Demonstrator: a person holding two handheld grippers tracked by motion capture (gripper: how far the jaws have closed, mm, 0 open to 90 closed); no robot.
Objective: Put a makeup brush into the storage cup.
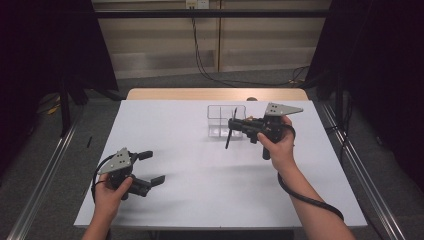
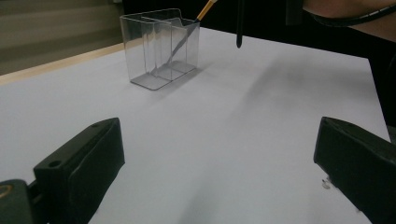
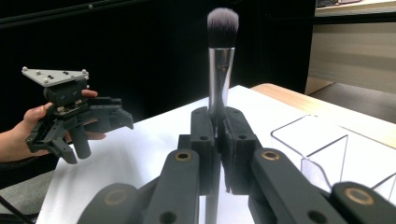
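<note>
Two grippers: the right gripper pinches a makeup brush near the clear box; the left gripper is spread wide above the bench.

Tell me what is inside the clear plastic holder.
A thin stick with an orange upper part leans inside the clear holder, slanting across one compartment. Its upper tip is cut off by the picture edge.

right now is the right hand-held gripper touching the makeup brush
Touching. The right gripper view shows the right hand-held gripper with both jaws pressed shut on the makeup brush, its silver handle rising from between them with no gap on either side.
</note>
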